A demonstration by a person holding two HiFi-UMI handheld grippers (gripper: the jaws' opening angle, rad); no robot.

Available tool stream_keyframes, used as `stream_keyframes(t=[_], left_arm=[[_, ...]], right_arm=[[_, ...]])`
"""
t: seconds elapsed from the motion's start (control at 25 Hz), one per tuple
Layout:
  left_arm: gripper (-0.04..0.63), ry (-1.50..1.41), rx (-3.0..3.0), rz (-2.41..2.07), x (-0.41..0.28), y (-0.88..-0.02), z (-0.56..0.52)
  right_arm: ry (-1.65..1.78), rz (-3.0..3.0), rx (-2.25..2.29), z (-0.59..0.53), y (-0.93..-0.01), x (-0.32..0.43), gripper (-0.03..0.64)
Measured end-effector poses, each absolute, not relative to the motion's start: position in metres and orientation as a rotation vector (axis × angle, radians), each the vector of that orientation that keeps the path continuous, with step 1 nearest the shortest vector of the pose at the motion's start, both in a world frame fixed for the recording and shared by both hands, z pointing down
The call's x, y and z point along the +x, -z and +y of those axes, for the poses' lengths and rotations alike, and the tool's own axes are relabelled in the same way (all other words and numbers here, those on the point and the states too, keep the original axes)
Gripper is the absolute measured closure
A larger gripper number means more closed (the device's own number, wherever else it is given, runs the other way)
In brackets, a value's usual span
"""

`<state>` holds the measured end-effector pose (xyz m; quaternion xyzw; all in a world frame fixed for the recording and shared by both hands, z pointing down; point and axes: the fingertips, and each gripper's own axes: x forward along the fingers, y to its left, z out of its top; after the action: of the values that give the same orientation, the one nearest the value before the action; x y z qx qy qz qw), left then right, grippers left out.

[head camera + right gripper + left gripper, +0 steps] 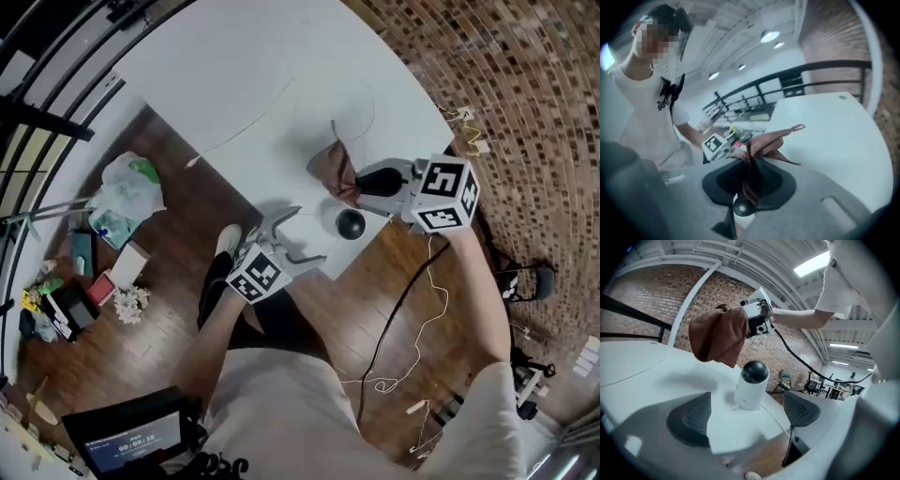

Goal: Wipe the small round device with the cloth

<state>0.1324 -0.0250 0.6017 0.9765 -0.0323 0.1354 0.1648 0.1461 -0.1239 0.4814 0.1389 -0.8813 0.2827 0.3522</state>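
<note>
The left gripper [302,236] stands spread wide and holds nothing; the small round device [751,384] stands upright on the white table [281,84] near its edge, just ahead of the open jaws and untouched; in the head view it sits at about 3 o'clock from that gripper. The right gripper [359,184] is closed tight on a bunched fold of the brown cloth [718,336]; the cloth hangs at the device's 11 o'clock, just clear of its black dome in the left gripper view.
</note>
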Motion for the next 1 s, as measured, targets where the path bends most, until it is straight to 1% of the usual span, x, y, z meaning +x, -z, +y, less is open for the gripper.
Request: stream_keyframes(t=[0.12, 0.24, 0.32, 0.44, 0.64, 0.84, 1.0], left_arm=[[0.095, -0.383, 2.704, -0.262, 0.083, -0.613, -0.031], [0.095, -0.344, 2.642, -0.43, 0.035, -0.619, -0.044], [0.095, -0.329, 2.628, -0.522, 0.012, -0.62, -0.05], [0.096, -0.301, 2.621, -0.622, -0.008, -0.616, -0.059], [0.096, -0.261, 2.637, -0.68, -0.012, -0.603, -0.071], [0.103, -0.255, 2.66, -0.673, -0.009, -0.597, -0.072], [0.104, -0.267, 2.691, -0.619, 0.001, -0.592, -0.071]], right_arm=[[-0.59, -2.09, -0.207, -0.101, -0.513, 0.101, 0.577], [-0.555, -1.863, -0.643, -0.066, -0.537, 0.077, 0.577], [-0.578, -1.735, -0.837, -0.043, -0.549, 0.068, 0.577], [-0.65, -1.595, -0.99, -0.016, -0.565, 0.064, 0.577], [-0.675, -1.485, -0.95, -0.015, -0.605, 0.087, 0.577], [-0.742, -1.607, -0.644, -0.066, -0.627, 0.109, 0.577], [-0.849, -1.685, -0.409, -0.095, -0.631, 0.145, 0.577]])
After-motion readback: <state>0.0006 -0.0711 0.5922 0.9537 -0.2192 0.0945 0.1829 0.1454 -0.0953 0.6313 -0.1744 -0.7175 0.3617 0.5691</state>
